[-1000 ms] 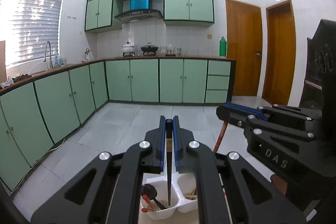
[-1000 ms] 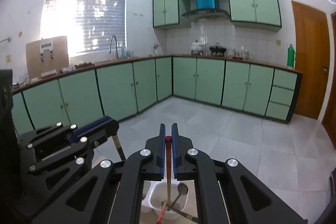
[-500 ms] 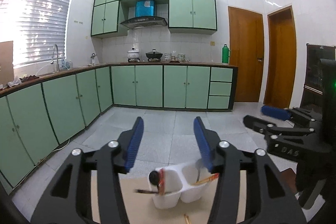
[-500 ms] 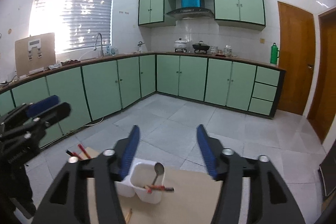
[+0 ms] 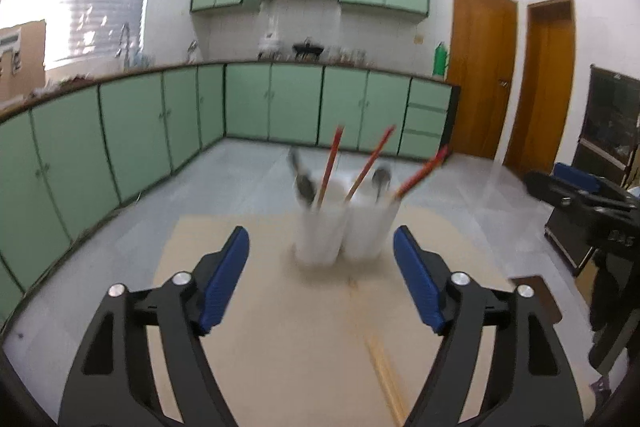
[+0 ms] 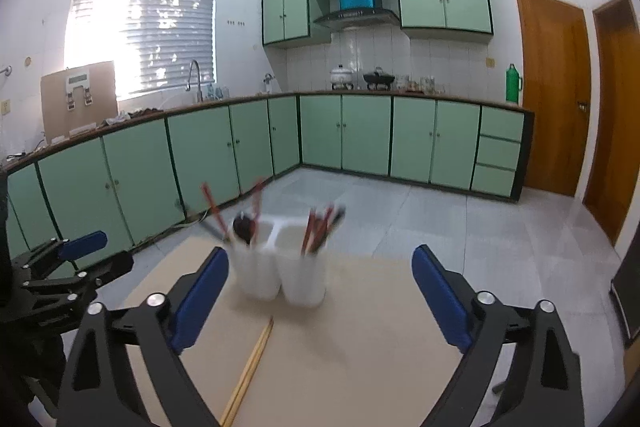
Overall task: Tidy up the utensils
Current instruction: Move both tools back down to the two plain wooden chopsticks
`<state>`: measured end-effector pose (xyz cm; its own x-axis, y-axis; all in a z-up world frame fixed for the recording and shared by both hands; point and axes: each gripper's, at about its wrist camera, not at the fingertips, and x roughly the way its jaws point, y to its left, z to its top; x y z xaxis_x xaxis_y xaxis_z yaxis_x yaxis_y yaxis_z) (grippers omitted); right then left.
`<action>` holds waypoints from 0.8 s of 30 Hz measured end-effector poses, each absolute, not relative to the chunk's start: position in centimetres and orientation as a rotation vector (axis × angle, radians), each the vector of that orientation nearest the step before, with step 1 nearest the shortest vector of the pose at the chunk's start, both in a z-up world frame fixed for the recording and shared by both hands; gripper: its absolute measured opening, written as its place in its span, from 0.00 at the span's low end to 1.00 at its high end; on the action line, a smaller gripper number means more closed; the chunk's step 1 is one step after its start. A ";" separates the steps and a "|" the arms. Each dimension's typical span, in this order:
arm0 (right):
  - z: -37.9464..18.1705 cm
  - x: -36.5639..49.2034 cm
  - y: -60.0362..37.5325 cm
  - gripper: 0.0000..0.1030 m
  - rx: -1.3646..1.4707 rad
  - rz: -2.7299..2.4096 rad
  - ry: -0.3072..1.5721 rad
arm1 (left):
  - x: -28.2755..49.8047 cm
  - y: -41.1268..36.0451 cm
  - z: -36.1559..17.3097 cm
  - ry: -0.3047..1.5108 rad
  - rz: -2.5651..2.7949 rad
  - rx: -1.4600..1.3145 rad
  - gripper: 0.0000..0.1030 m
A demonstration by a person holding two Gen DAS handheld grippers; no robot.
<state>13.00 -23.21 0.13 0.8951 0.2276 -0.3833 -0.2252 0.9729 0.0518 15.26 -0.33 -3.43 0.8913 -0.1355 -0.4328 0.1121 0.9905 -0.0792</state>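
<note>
Now both grippers hang empty over the table, jaws spread wide: the left gripper and right gripper each face the white holder, which stands toward the table's far edge. Red chopsticks and spoons lean upright in its two cups (sorted, it seems, though blur hides details). A pale chopstick pair lies flat near the middle, likely next, hence the open jaws.

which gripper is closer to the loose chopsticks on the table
Right, narrowly. The loose chopsticks lie between the right gripper fingers; under the left gripper they sit off toward its right finger.
</note>
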 end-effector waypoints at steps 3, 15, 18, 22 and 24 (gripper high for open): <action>-2.4 11.8 -23.0 0.94 0.027 0.240 0.456 | 14.6 0.5 -5.7 0.515 -0.120 -0.070 0.78; -10.7 9.1 -21.2 0.94 0.040 0.217 0.651 | 12.6 1.5 -14.2 0.725 -0.057 -0.043 0.84; -12.0 8.7 -20.7 0.94 0.050 0.221 0.691 | 12.4 1.6 -15.3 0.762 -0.049 -0.049 0.84; -13.5 8.2 -19.9 0.94 0.038 0.221 0.727 | 12.2 1.7 -16.7 0.799 -0.035 -0.050 0.84; -14.1 7.9 -19.5 0.94 0.034 0.224 0.746 | 12.1 1.9 -17.3 0.822 -0.025 -0.054 0.84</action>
